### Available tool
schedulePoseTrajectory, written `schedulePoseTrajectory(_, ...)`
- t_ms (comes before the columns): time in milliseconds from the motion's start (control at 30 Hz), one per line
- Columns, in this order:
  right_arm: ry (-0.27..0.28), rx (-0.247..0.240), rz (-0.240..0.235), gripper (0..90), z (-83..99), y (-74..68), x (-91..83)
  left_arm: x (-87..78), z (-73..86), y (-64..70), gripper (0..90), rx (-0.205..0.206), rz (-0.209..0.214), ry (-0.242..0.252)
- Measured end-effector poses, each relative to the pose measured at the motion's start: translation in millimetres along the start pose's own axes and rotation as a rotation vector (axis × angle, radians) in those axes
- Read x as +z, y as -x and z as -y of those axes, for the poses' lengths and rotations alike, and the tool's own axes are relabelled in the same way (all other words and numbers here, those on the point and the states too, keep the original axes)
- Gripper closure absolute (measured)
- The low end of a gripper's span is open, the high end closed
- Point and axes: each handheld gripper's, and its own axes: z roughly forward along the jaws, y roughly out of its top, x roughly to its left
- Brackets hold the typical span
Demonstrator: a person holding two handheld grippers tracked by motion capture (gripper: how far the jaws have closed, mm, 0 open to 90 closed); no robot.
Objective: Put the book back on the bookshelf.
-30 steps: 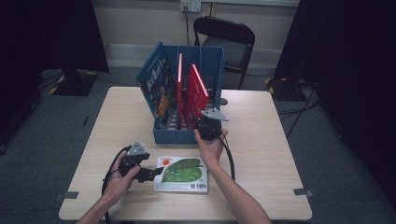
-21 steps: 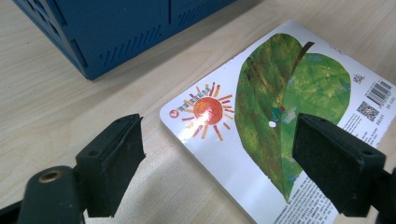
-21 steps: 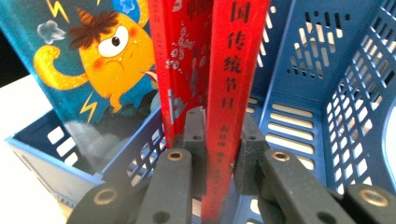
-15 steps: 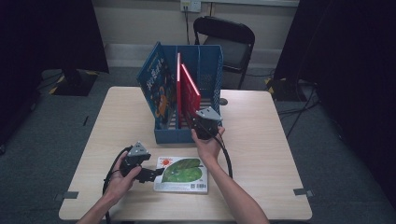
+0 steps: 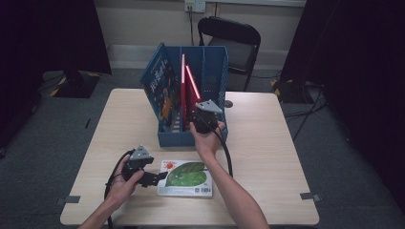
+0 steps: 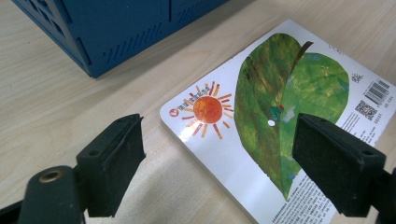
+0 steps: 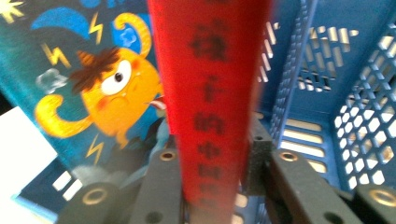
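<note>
A blue plastic crate (image 5: 217,62) stands at the back middle of the table. Inside it a blue picture book (image 5: 160,88) with an orange monster (image 7: 109,88) leans left, next to a thin upright red book (image 5: 183,78). A second red book (image 5: 192,83) slants in the crate, and my right gripper (image 5: 199,113) is shut on its lower spine (image 7: 212,116). A board book with a green leaf and a sun (image 5: 186,176) lies flat near the front edge. My left gripper (image 5: 160,178) is open at its left corner (image 6: 205,112), with the jaws wide on either side of it.
A black folding chair (image 5: 234,40) stands behind the table. Cables trail from both grippers across the tabletop (image 5: 267,143). Bare wood lies to the right and left of the crate.
The slanted red book has swung left toward upright in my right gripper, which shifted slightly left. My left gripper stays at the leaf book.
</note>
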Motion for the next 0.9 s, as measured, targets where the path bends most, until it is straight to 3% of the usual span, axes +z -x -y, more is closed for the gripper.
schedulePoseTrajectory(67, 0.018, -0.008, 0.038, 80.4, 1.6, 0.3, 0.0, 0.2, 0.1, -0.4, 16.4, -0.002, 0.000, 0.002)
schedulePoseTrajectory(200, 0.043, 0.019, 0.042, 80.7, 3.5, 3.6, 0.4, 0.2, 0.2, -1.4, 16.4, 0.001, -0.001, -0.007)
schedulePoseTrajectory(300, 0.052, 0.012, 0.055, 80.7, 2.2, 1.3, 1.2, 0.1, 0.2, -1.4, 16.4, -0.001, -0.001, -0.005)
schedulePoseTrajectory(500, 0.076, 0.019, 0.050, 80.8, -1.7, -0.6, 3.6, -0.3, 0.2, -1.1, 16.4, 0.000, 0.000, -0.003)
schedulePoseTrajectory(900, 0.074, 0.021, 0.062, 80.6, -5.6, -1.7, 15.8, -0.2, 0.3, -1.4, 16.4, 0.000, -0.001, -0.006)
